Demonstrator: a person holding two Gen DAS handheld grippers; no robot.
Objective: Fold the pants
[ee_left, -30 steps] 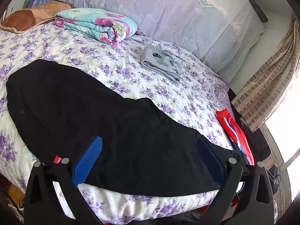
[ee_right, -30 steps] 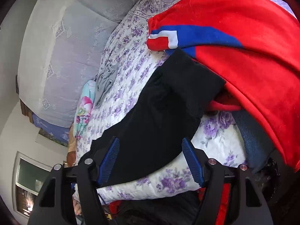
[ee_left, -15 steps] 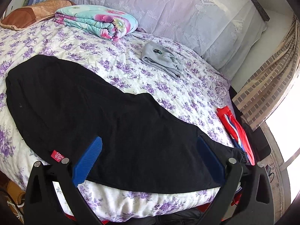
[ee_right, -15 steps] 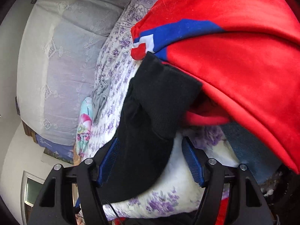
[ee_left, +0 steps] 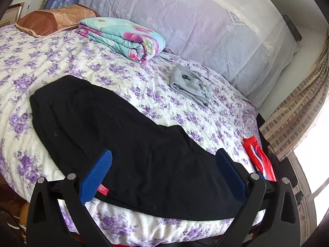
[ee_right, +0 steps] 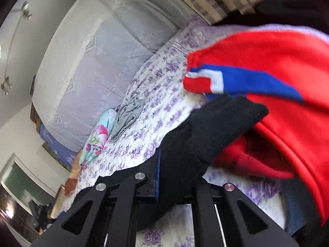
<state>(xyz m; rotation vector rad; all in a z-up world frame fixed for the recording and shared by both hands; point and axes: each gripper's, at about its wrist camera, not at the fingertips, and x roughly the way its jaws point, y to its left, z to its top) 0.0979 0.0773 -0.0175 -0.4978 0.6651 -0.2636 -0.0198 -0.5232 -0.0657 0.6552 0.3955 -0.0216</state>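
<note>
Black pants [ee_left: 123, 133] lie flat along the near edge of the bed, waist at the left with a small red tag [ee_left: 102, 189]. My left gripper [ee_left: 164, 154] hovers open above the pants, its left blue finger [ee_left: 96, 177] just beside the tag. In the right wrist view the leg end of the pants [ee_right: 216, 123] runs between the jaws of my right gripper [ee_right: 174, 164]. Those jaws are closing and pinch the black cloth, which hides one pad. The cuff sticks out beyond the fingers against a red garment [ee_right: 287, 72].
The red, blue and white garment [ee_left: 259, 158] lies at the bed's right end. A folded grey garment [ee_left: 190, 84] and a folded floral blanket [ee_left: 123, 35] sit farther back, with a brown pillow [ee_left: 47, 19] at far left. A checked curtain [ee_left: 298, 107] hangs on the right.
My right gripper closed on the pants' leg end, rolled and lifted it slightly. My left gripper shifted left along the bed edge, so the red tag now sits by its left finger.
</note>
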